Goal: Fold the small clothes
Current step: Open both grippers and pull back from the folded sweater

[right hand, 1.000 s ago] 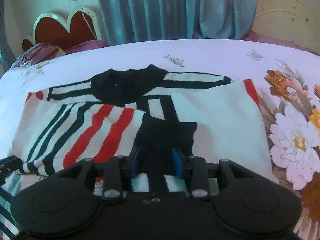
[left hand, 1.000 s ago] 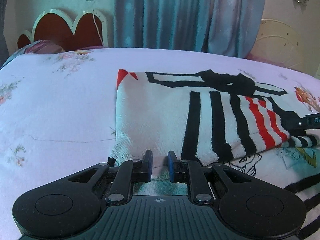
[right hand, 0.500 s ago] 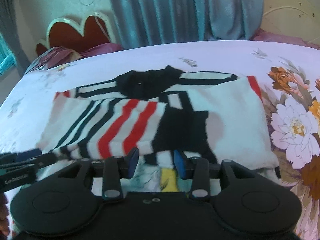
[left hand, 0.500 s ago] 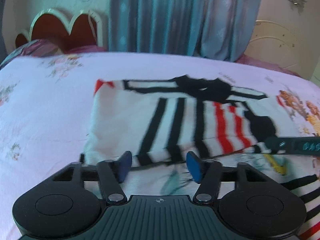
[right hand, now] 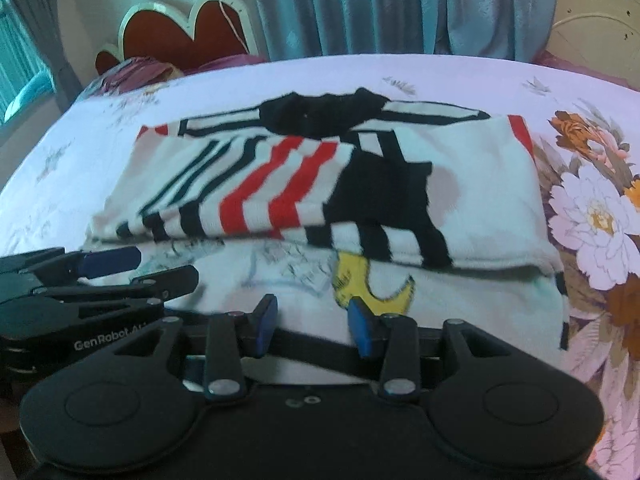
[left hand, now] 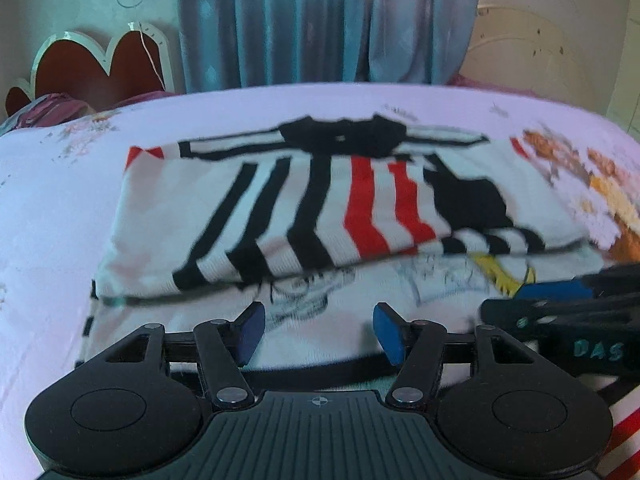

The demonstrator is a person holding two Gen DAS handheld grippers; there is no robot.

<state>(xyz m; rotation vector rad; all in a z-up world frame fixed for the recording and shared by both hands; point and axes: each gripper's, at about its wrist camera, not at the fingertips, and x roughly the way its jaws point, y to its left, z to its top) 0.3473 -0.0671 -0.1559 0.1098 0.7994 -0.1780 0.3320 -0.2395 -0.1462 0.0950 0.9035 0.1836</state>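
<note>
A white sweater with black and red stripes lies on the bed, both sleeves folded across its body. Below the fold, its lower part shows a drawn print with a yellow shape. My left gripper hovers open over that lower part, blue pads wide apart and empty. My right gripper stands open beside it, with nothing between its pads. Each gripper shows in the other's view, the right gripper at the right edge and the left gripper at the left edge.
The bed sheet is pale with large flower prints on the right. A red scalloped headboard, a purple bundle and blue curtains stand behind the bed.
The left gripper let go of the sweater's folded edge and opened wide. The right released the black cuff. Both drew back toward the near hem and now sit side by side.
</note>
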